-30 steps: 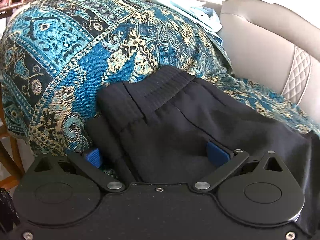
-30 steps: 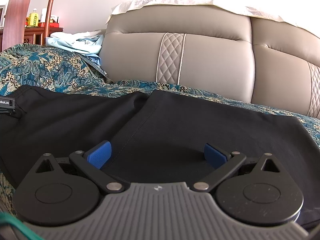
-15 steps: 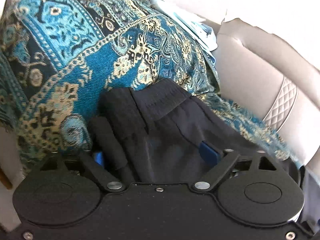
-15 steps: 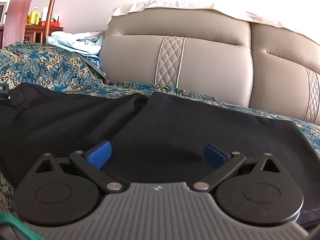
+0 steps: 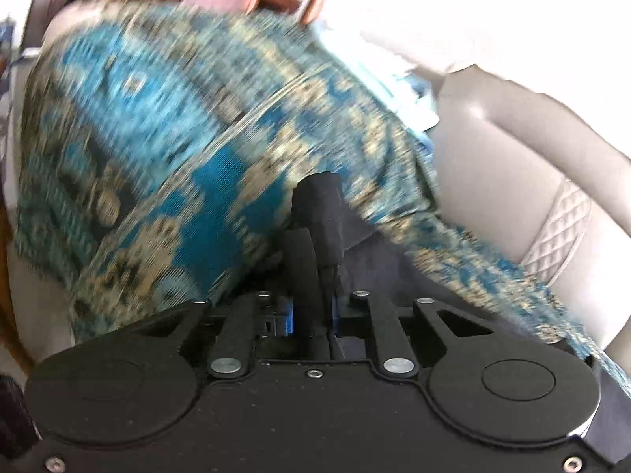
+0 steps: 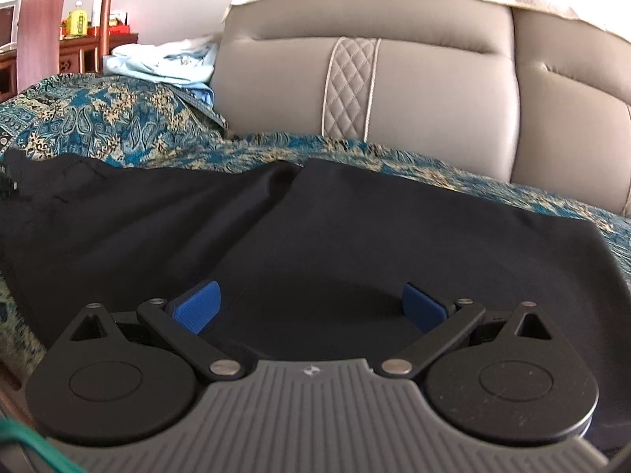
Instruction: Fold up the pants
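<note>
One patterned throw (image 6: 118,118) over sofa (image 6: 414,98)

I see a beige leather sofa (image 6: 434,94) carrying a blue patterned throw (image 6: 118,118); black pants (image 6: 355,228) lie spread on that throw.

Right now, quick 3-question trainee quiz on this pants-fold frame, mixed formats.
1. True or false: the left tongs are shut on a bunched part of the black pants.
2. The right tongs are: A) shut on fabric B) open over the pants C) out of view.
3. Fill in: the pants lie on a blue patterned ____ covering the sofa.

Key: 1 true; 2 B; 3 throw.
</note>
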